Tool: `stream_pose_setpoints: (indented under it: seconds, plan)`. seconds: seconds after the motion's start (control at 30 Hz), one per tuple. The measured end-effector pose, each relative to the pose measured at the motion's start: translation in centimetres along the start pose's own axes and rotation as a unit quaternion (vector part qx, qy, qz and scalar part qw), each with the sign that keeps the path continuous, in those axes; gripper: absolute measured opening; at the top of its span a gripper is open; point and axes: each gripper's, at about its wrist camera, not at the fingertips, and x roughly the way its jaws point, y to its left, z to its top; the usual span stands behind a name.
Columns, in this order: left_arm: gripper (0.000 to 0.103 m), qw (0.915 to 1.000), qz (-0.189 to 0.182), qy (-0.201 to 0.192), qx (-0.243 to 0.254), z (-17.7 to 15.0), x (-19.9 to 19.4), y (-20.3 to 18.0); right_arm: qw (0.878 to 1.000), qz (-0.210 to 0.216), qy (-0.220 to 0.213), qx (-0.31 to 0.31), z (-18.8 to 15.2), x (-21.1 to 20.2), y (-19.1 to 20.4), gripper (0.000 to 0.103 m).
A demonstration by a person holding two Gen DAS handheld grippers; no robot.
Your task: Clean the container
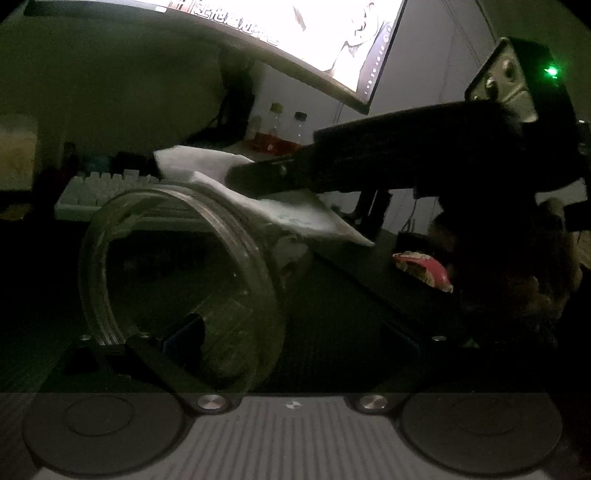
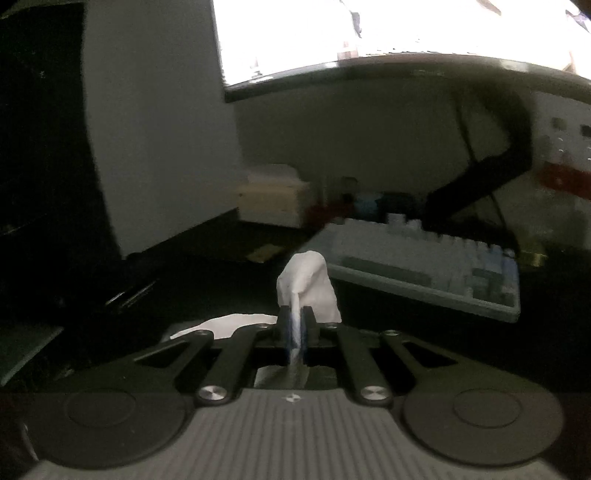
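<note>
In the left wrist view a clear glass jar lies tilted on its side, with its wide mouth turned toward the camera. It sits between the wide-set jaws of my left gripper, and the blue left pad shows through the glass. A white cloth is draped over the jar's upper side. My right gripper reaches in from the right, shut on that cloth. The right wrist view shows my right gripper pinching the white cloth, which bunches up ahead of the tips.
A bright monitor hangs over the dark desk. A white keyboard lies behind the jar, and small bottles stand further back. A red wrapper lies at the right, beside a person's hand. A cardboard box sits far back.
</note>
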Motion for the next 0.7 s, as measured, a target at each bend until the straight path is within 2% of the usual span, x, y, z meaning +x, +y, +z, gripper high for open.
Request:
stream_pose_setpoints:
  seconds: [0.07, 0.17, 0.23, 0.27, 0.33, 0.43, 0.5, 0.57, 0.6, 0.7]
  plan:
    - [0.103, 1.0, 0.001, 0.0, -0.003, 0.1, 0.1, 0.2, 0.999, -0.038, 0.001, -0.013, 0.1, 0.5, -0.4, 0.007]
    - [0.103, 1.0, 0.002, 0.001, -0.004, 0.1, -0.2, 0.0, 0.989, -0.145, 0.026, -0.014, 0.1, 2.0, -1.6, 0.007]
    - [0.103, 1.0, 0.001, 0.001, -0.005, 0.1, -0.3, 0.1, 0.988, -0.15, 0.023, -0.004, -0.3, 2.0, -1.4, 0.007]
    - [0.103, 1.0, 0.002, 0.002, -0.005, 0.1, -0.3, 0.2, 0.988, -0.152, 0.013, -0.02, -0.5, 1.6, -0.7, 0.008]
    - [0.103, 1.0, 0.003, 0.002, -0.005, 0.2, -0.3, 0.3, 0.994, -0.105, -0.006, -0.034, -0.7, 0.5, 0.4, 0.008]
    - [0.103, 1.0, 0.005, 0.001, -0.006, 0.4, -0.1, 0.5, 0.999, -0.019, -0.007, -0.033, -0.4, -0.7, 1.9, 0.008]
    - [0.103, 0.9999, 0.01, 0.0, -0.004, 0.5, 0.1, 0.5, 0.998, -0.006, -0.006, -0.057, -0.3, -0.9, 2.9, 0.008]
    - [0.103, 0.9999, 0.009, 0.0, -0.007, 0.6, 0.2, 0.6, 0.998, -0.006, -0.003, -0.064, -0.2, -0.8, 2.9, 0.008]
    - [0.103, 0.9999, 0.009, -0.001, -0.009, 0.6, 0.3, 0.7, 0.998, -0.018, 0.0, -0.056, 0.0, -0.5, 2.3, 0.008]
    - [0.103, 0.9998, 0.01, -0.001, -0.016, 0.7, 0.2, 1.0, 0.995, -0.096, 0.015, -0.019, 0.4, 1.0, 0.1, 0.009]
